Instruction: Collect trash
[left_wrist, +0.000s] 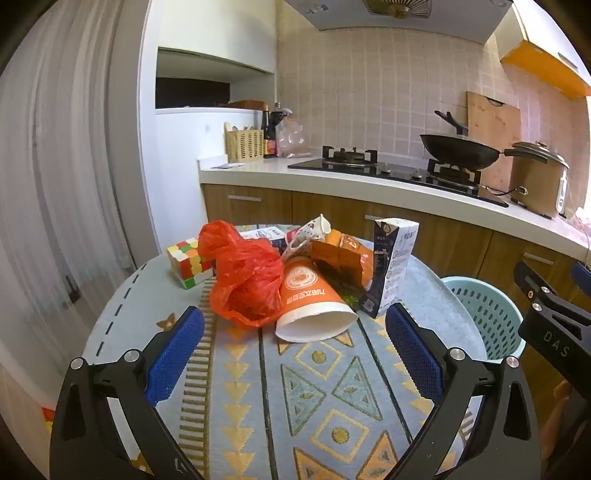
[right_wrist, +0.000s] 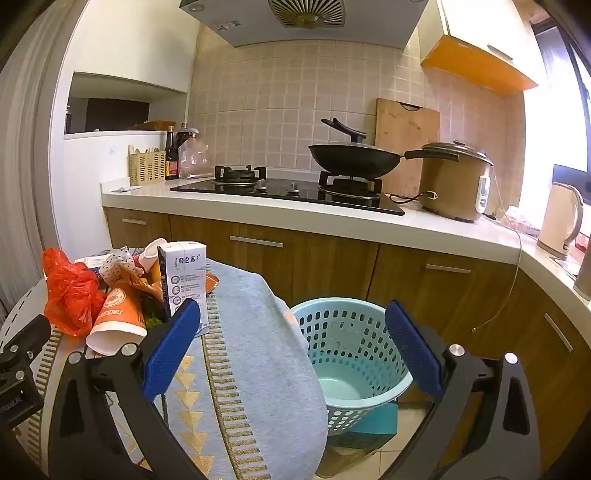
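A heap of trash lies on the round table (left_wrist: 317, 398): a crumpled red plastic bag (left_wrist: 247, 280), an orange paper cup (left_wrist: 310, 302) on its side with its mouth toward me, an upright milk carton (left_wrist: 391, 266), and orange wrappers (left_wrist: 343, 254) behind. My left gripper (left_wrist: 295, 332) hovers open just in front of the cup, nothing between its blue pads. My right gripper (right_wrist: 293, 332) is open too, over the table's right edge, with the carton (right_wrist: 184, 277) near its left finger and the light blue perforated basket (right_wrist: 347, 350) below between its fingers.
A Rubik's cube (left_wrist: 188, 267) sits left of the red bag. Behind the table runs a kitchen counter (right_wrist: 332, 218) with a gas hob, a black wok (right_wrist: 354, 158), a rice cooker (right_wrist: 454, 181) and a kettle (right_wrist: 561, 218). The basket (left_wrist: 487, 314) stands on a blue stool right of the table.
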